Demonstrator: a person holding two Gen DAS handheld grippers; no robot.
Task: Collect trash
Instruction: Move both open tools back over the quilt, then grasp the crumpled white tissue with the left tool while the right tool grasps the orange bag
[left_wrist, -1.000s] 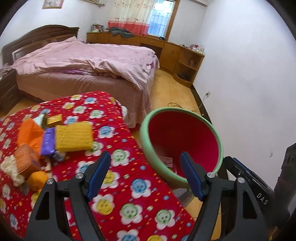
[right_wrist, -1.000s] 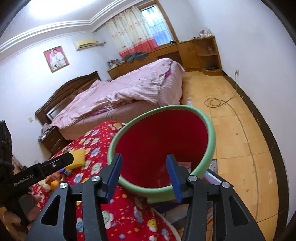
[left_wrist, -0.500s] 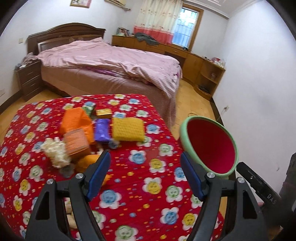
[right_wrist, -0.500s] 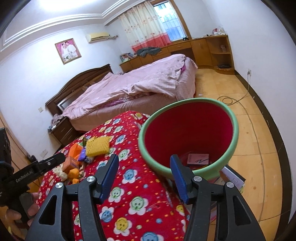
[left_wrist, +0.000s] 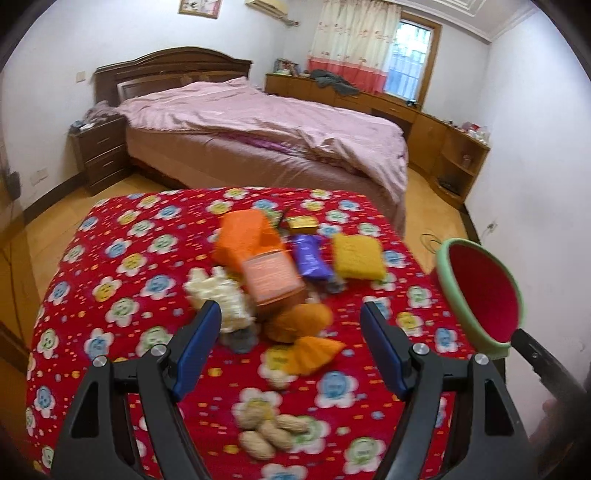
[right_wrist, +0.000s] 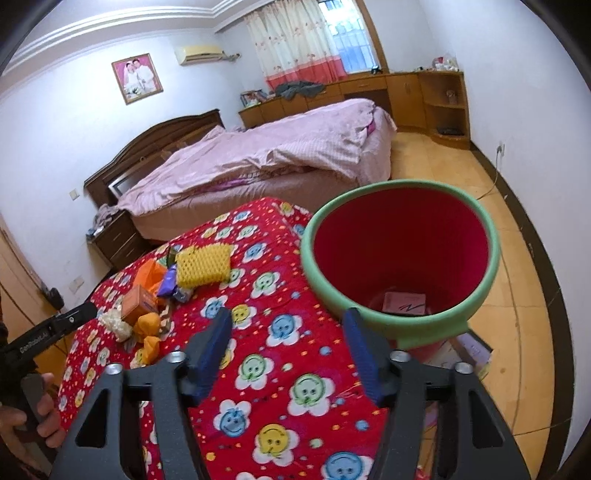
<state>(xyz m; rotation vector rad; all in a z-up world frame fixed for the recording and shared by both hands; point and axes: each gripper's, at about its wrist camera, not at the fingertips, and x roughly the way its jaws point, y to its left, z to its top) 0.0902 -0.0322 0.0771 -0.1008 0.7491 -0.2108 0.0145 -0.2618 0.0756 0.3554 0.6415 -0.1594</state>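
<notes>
Approaching trash pile: left gripper wide, empty; right gripper opening, empty. Centre jaws over orange crumpled wrapper, then carry to green-rimmed red bin.

Daylit room, fisheye bending, slight blur

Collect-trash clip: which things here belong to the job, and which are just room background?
Job:
- red bin, pink box inside
- yellow sponge
- purple wrapper
- orange peel
- peanuts
- left gripper, open, empty
- right gripper, opening, empty

Background:
- bed
- nightstand
- framed photo
</notes>
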